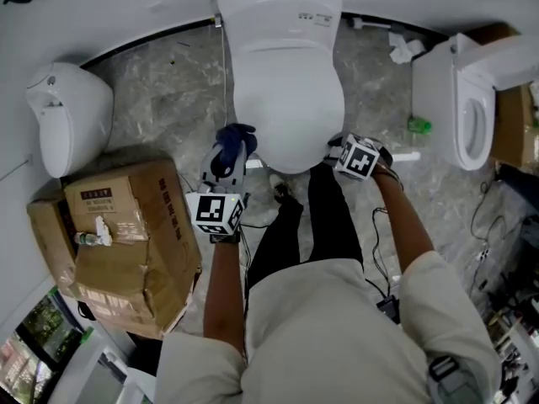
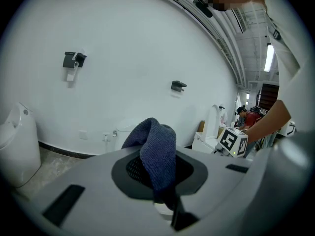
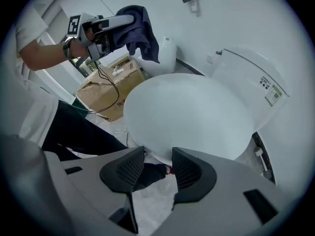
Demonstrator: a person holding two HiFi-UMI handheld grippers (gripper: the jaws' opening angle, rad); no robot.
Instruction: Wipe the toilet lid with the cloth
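The toilet lid is closed. The dark blue cloth is held just off the lid's rim at 8 o'clock in the head view and is not yet laid on it. It is pinched between the closed jaws of the left gripper. At 4 o'clock the right gripper is poised with its jaws spread and nothing between them. The approach is judged to be in hand. Next, the cloth is to be lowered flat onto the lid and swept across, the pinch being kept firm
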